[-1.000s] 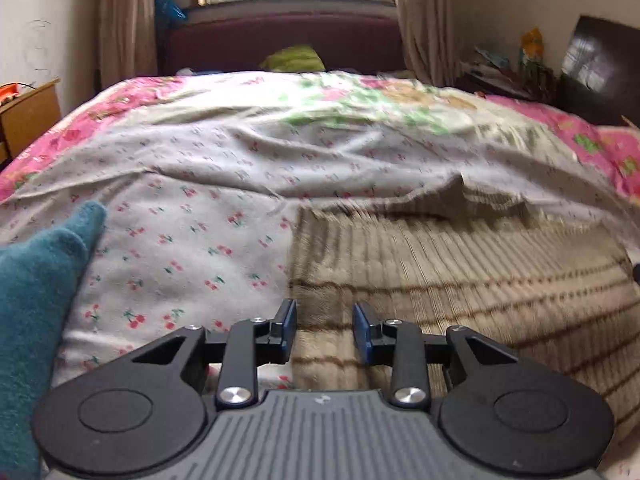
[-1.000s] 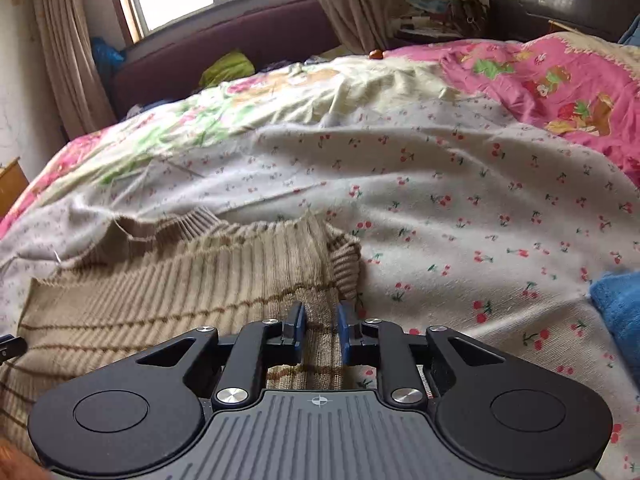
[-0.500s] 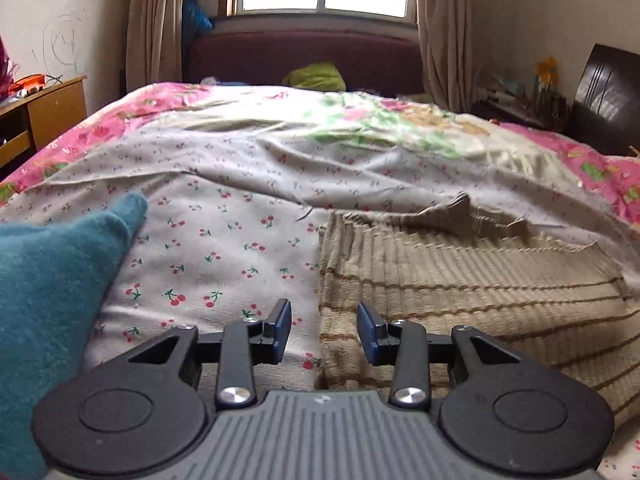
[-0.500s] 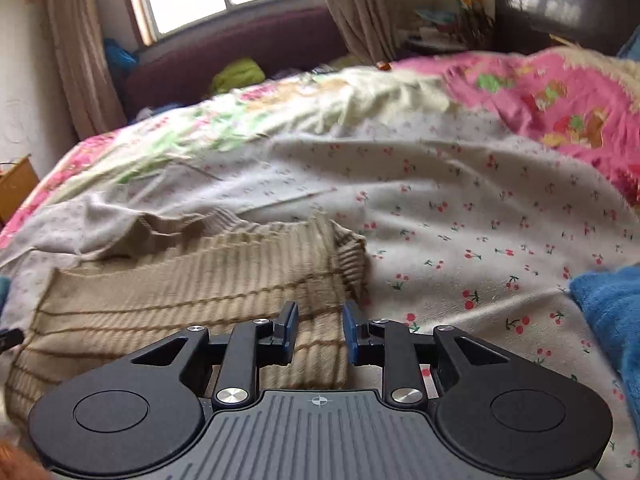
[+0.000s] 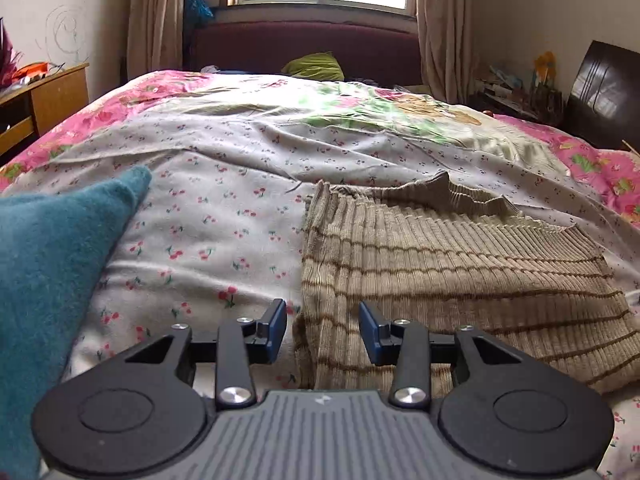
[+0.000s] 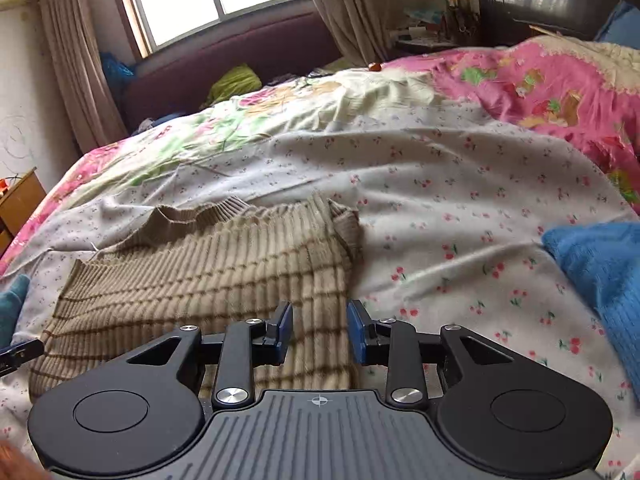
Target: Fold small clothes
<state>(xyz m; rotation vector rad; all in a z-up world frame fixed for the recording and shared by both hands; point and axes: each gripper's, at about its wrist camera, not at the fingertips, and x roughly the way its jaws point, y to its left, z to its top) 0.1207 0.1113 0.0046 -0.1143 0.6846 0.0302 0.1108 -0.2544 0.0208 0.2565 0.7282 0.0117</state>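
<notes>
At the bottom of each wrist view a gripper is seen with jaws released; both pairs have just been opening. The left gripper straddles the left edge of the beige ribbed sweater, the right gripper its right edge, unpinched. The sweater is laid flat on the cherry-print sheet. A teal garment is seen lower left, a blue garment at right.

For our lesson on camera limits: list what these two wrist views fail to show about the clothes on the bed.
- Striped beige sweater: near hem hidden behind the left gripper body, left view.
- Teal garment: cut off by the left edge, left view.
- Blue knit garment: cut off by the right edge, right view.
- Sweater sleeves: not visible, perhaps folded under.
</notes>
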